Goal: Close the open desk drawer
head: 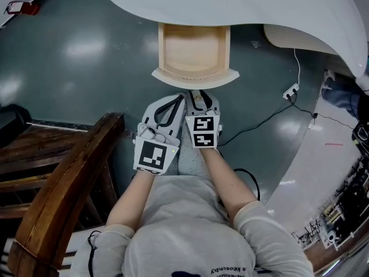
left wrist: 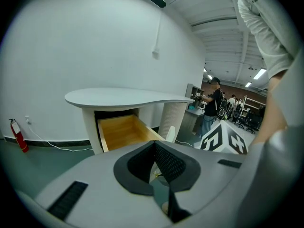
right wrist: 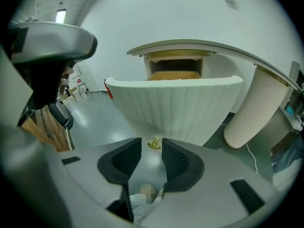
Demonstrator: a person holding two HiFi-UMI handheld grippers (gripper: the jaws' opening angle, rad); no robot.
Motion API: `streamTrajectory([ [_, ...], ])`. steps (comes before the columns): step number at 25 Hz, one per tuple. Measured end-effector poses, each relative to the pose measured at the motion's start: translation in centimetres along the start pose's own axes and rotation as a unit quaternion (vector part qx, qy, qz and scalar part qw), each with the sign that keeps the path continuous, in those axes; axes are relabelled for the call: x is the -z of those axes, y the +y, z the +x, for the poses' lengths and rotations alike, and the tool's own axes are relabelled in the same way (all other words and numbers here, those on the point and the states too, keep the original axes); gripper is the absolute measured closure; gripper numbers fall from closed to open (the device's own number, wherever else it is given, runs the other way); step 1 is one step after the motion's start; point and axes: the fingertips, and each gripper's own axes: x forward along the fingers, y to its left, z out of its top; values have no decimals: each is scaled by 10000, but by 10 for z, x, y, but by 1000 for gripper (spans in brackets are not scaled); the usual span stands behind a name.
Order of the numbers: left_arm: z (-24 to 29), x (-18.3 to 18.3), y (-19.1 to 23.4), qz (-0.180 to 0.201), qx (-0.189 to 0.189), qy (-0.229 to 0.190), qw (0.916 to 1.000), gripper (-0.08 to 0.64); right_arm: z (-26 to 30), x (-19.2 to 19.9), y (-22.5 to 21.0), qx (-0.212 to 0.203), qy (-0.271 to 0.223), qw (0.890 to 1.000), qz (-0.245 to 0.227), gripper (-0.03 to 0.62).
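The white desk (head: 277, 4) has its drawer (head: 193, 51) pulled out, showing a bare wooden inside and a curved, ribbed white front (head: 195, 78). Both grippers hang side by side just in front of that panel. In the right gripper view the front (right wrist: 175, 106) fills the middle, and its small brass knob (right wrist: 153, 143) sits at the tips of my right gripper (right wrist: 151, 146), whose pads stand apart without pressing it. My left gripper (left wrist: 155, 145) has its tips together and holds nothing; it looks over the panel into the drawer (left wrist: 121, 129). The head view shows the left gripper (head: 179, 101) and right gripper (head: 202, 95).
A dark wooden chair (head: 63, 178) stands close at my left. Cables and a power strip (head: 291, 91) lie on the floor to the right. The desk's ribbed column leg (right wrist: 259, 108) is right of the drawer. A fire extinguisher (left wrist: 18, 136) stands by the wall; people (left wrist: 211, 103) work far off.
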Motion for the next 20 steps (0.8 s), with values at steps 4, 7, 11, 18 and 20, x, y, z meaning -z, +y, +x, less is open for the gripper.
streamTrajectory([
  [4,2,1,3,-3,7,59,10000,549,10,5,-2,22,156,9998,103,466],
  [7,3,0,4,2,15,87,10000,550,15,9,-3,32,246,9994,228,465],
  [11,6,0,8,8,15,109,9999,551,22,11,-3,34,359,9990,260,465],
  [18,8,-3,13,9,-6,156,9999,550,27,14,-6,73,553,9974,454,471],
  [20,9,-4,13,11,-10,166,9999,551,27,14,-6,50,573,9975,421,475],
])
